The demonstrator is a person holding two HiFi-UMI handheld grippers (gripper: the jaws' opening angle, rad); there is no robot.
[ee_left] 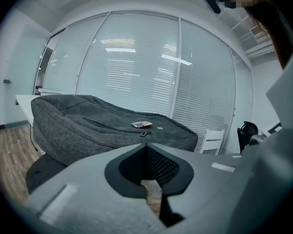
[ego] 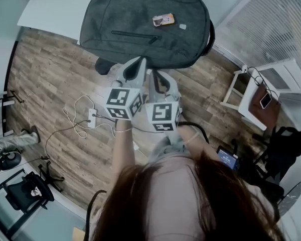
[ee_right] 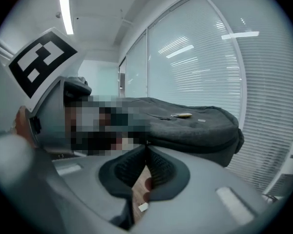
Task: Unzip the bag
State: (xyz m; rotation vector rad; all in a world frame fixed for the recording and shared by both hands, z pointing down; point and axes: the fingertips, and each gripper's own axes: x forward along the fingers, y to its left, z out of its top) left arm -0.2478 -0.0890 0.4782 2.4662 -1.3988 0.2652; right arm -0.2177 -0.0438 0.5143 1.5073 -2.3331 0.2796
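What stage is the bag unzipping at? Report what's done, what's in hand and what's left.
Done: nothing visible. The front-pocket zipper on the grey fabric backpack looks fully closed, with its pull at one end.
In hand: the left gripper and the right gripper are both shut and empty, side by side and pointed at the backpack, not on it.
Left: open a gripper, take the pull, draw the zipper open.
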